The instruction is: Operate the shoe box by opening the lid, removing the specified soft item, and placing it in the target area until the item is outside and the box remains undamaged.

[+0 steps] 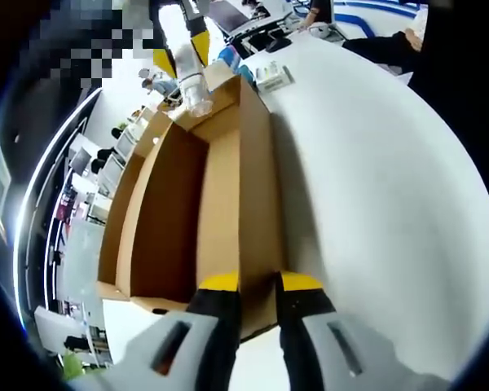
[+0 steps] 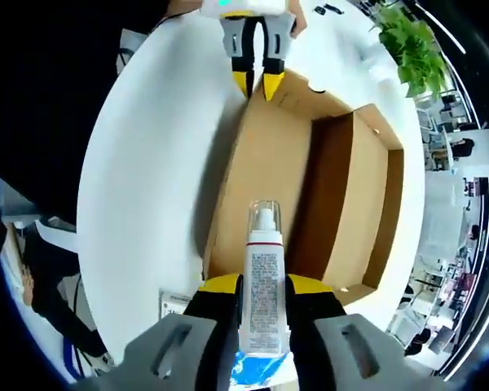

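Observation:
An open brown cardboard shoe box (image 1: 159, 212) lies on the white table (image 1: 367, 187), its lid (image 1: 248, 163) folded out beside the empty tray. My left gripper (image 1: 259, 283) is shut on the lid's near edge. From the right gripper view the same left gripper (image 2: 257, 84) pinches the far edge of the lid (image 2: 269, 163), with the box tray (image 2: 350, 195) to the right. My right gripper (image 2: 263, 285) is shut on a white tube (image 2: 263, 261) with a clear cap, held over the lid. That tube (image 1: 194, 81) also hangs at the box's far end.
A small printed packet (image 2: 175, 304) lies on the table (image 2: 147, 163) by my right gripper, and the same packet (image 1: 274, 77) sits past the box's far end. A green plant (image 2: 407, 49) stands beyond the table. Office desks and people are in the background.

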Demonstrator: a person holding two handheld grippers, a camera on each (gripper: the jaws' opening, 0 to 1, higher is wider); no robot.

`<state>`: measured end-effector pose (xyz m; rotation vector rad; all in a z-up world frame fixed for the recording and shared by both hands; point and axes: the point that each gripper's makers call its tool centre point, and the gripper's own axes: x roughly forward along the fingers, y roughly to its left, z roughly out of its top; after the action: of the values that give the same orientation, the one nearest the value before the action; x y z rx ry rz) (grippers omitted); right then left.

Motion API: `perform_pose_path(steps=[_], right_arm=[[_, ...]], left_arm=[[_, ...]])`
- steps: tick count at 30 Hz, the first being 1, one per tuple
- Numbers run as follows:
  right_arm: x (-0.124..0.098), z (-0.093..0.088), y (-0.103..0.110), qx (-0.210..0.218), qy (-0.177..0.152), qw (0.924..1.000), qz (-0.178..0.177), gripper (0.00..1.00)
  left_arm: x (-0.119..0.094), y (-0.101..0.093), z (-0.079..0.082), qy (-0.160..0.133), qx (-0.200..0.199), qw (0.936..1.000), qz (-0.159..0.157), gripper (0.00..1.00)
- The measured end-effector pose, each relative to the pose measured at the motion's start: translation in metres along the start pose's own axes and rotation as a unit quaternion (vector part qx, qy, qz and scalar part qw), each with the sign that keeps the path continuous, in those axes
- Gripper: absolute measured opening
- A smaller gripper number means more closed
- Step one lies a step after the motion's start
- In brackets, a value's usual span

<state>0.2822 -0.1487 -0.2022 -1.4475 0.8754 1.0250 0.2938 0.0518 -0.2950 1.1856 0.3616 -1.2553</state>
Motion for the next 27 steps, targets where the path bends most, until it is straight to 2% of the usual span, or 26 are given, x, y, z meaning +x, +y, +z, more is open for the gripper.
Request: perform_pose_path(steps=[10,15,19,23,27], right_arm=[[-0.036,-0.030,0.036,0.024,0.002,0.9991,-0.036,0.20],[-0.044,-0.050,0.059,0.046,0.009,0.9980,-0.043,0.20],[-0.040,-0.060,0.075,0.076,-0.007,0.9962,-0.041,0.20],[-0.030,-0.070,0.090,0.103,-0.031,0.9935,-0.038,0.20],[-0.016,-0.083,0.105,0.123,-0.039,0.9912,-0.031,0.20]], left_arm=[[0.002,0.002,-0.001,0.007,-0.005,1.0000,0.004,0.15],[0.001,0.002,-0.002,0.008,-0.007,0.9999,0.005,0.16],[0.001,0.001,-0.001,0.006,-0.010,0.9999,0.004,0.16],[0.001,0.000,-0.001,0.011,-0.015,0.9998,0.005,0.16],[0.001,0.000,-0.002,0.011,-0.010,0.9998,0.011,0.16]])
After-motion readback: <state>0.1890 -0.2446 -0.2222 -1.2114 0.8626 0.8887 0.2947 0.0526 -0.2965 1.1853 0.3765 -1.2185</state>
